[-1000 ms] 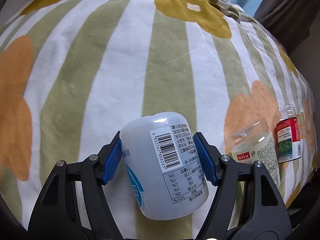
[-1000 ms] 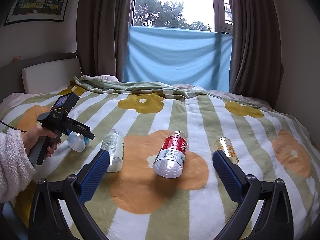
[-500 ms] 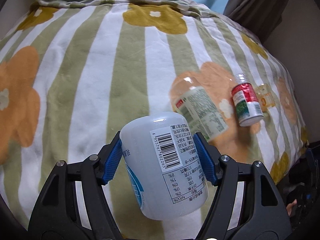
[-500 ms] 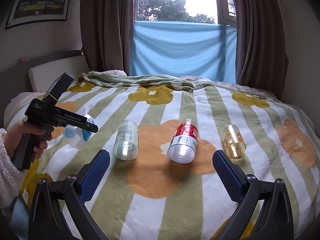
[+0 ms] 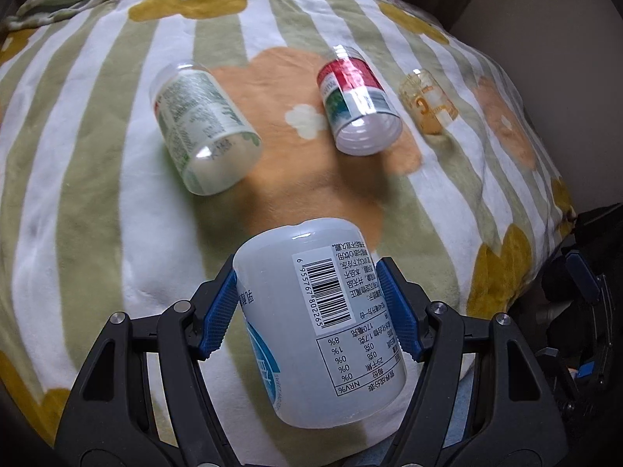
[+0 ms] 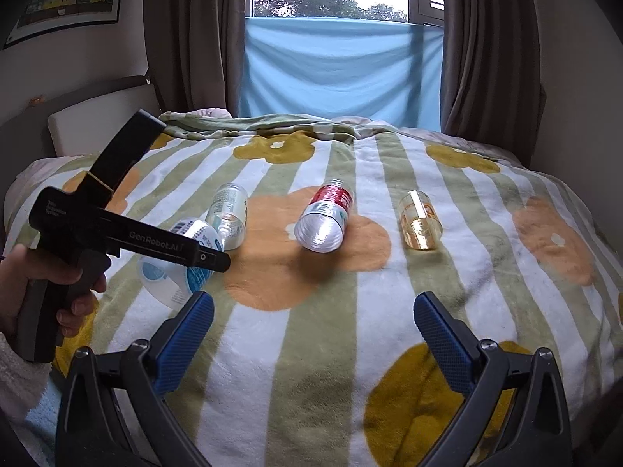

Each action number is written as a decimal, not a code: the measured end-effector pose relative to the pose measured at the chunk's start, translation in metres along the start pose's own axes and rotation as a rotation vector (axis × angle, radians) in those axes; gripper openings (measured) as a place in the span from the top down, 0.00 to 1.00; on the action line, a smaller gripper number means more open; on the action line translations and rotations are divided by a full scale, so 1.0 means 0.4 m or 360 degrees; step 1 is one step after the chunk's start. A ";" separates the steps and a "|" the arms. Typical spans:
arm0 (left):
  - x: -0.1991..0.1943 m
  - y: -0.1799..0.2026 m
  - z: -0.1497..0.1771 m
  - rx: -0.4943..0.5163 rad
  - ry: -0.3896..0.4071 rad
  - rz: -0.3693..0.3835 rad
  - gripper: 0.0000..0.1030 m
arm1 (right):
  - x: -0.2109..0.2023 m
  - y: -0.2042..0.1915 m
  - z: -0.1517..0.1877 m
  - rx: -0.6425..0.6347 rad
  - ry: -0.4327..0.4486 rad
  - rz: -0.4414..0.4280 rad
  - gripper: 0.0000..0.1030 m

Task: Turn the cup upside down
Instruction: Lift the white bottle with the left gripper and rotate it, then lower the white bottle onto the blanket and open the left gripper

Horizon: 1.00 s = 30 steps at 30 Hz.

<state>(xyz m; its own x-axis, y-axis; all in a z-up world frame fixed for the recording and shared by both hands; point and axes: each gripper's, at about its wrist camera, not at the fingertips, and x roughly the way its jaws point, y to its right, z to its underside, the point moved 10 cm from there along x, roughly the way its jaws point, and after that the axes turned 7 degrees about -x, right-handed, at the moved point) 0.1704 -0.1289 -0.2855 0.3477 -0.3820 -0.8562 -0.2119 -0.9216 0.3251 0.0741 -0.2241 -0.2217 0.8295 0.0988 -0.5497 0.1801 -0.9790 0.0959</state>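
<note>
My left gripper (image 5: 307, 307) is shut on a pale blue-white cup (image 5: 319, 303) with a barcode label, held above the bed with its closed end pointing away from the camera. In the right wrist view the same cup (image 6: 177, 268) hangs tilted under the left gripper (image 6: 202, 258), gripped by a hand at the left. My right gripper (image 6: 313, 327) stands open over the near part of the blanket, nothing between its blue pads. Three more cups lie on their sides: a green-label one (image 5: 202, 128), a red-label one (image 5: 358, 101) and a small amber one (image 5: 426, 101).
A striped green-and-white blanket (image 6: 350, 350) with orange and mustard flowers covers the bed. The headboard (image 6: 97, 113) is at the left; curtains and a blue cloth (image 6: 342, 66) hang at the window behind. The bed's right edge drops off near a wall (image 5: 545, 78).
The left gripper has swung right with the cup, so the three lying cups now sit centred ahead of it. The right gripper has stayed open and moved little.
</note>
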 end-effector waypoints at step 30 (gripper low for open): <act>0.000 -0.054 0.055 -0.0054 0.0020 -0.0185 0.04 | 0.010 0.008 0.013 0.0074 -0.0021 -0.0079 0.00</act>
<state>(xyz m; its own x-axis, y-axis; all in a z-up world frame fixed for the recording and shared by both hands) 0.1547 -0.1076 -0.3012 0.3798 -0.2731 -0.8838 -0.1386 -0.9615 0.2375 0.0753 -0.2277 -0.2281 0.8131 0.1452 -0.5637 0.1958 -0.9802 0.0298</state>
